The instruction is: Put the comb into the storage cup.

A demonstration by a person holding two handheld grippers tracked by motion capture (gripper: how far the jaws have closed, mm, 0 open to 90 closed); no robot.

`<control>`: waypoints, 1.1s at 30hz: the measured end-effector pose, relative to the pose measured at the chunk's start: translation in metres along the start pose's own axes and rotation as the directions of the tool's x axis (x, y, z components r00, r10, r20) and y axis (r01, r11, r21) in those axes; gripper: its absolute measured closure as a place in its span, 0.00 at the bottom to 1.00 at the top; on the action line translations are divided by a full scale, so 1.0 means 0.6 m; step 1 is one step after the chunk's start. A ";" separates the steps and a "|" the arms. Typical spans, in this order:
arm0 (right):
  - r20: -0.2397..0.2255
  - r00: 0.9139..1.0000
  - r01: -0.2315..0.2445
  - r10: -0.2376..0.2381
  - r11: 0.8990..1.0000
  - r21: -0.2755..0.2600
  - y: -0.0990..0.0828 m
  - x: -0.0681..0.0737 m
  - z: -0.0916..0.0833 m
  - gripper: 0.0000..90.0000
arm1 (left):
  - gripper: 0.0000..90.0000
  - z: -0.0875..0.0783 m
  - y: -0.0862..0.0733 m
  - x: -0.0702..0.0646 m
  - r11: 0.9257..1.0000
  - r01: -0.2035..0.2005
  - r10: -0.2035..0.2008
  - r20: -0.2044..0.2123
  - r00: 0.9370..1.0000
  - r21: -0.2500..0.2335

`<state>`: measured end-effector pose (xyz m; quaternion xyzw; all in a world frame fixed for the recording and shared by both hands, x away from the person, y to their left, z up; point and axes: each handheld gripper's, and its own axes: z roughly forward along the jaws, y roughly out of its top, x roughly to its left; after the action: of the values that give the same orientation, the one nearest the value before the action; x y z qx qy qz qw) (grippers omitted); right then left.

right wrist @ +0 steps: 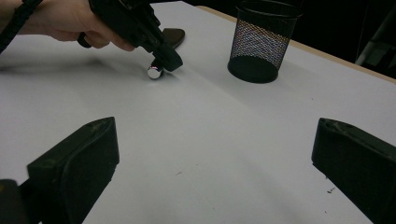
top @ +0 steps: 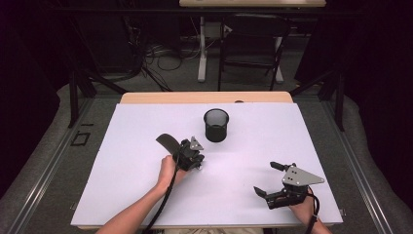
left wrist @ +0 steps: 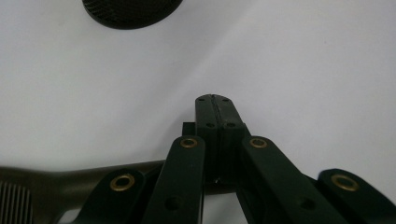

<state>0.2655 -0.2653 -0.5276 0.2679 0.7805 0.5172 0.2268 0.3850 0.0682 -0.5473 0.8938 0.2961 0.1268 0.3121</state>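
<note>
Both tongs sit over a white table point(top: 122, 195), one in each of a person's hands. On the left, the left tongs point(left wrist: 215, 105) have their jaws pressed together, clamped across the dark handle of a brush point(left wrist: 51, 186); the handle runs sideways under the jaws, and a ribbed part shows at its far end (what kind of brush it is cannot be told). From above, the curved dark end of the brush reaches out past the tongs toward the table's left. A small shiny metal piece point(right wrist: 154, 72) lies on the table right at the tongs' tip. Just beyond stands a black mesh cup point(top: 216, 125), upright and open at the top. On the right, the right tongs point(top: 270, 179) lie near the front edge, jaws wide apart, holding nothing.
</note>
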 end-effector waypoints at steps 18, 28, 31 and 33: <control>0.005 1.000 0.005 -0.005 1.000 0.003 0.001 0.000 0.000 0.01 | 1.00 -0.034 -0.038 0.000 0.999 -0.004 0.005 -0.015 1.000 0.032; 0.003 1.000 0.002 -0.002 1.000 0.002 0.000 0.001 0.001 0.01 | 1.00 -0.053 -0.057 0.004 0.999 -0.006 0.008 -0.048 0.999 0.047; 0.005 1.000 0.003 -0.003 1.000 0.003 0.001 0.001 0.000 0.01 | 1.00 -0.056 -0.060 0.007 0.999 -0.001 0.004 -0.060 0.998 0.046; 0.005 1.000 0.003 -0.003 1.000 0.003 0.001 0.000 0.000 0.01 | 1.00 -0.058 -0.064 0.009 0.999 -0.004 0.008 -0.066 0.998 0.055</control>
<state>0.2654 -0.2649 -0.5273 0.2683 0.7810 0.5152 0.2291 0.3579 0.1126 -0.5444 0.8982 0.3068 0.1491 0.2773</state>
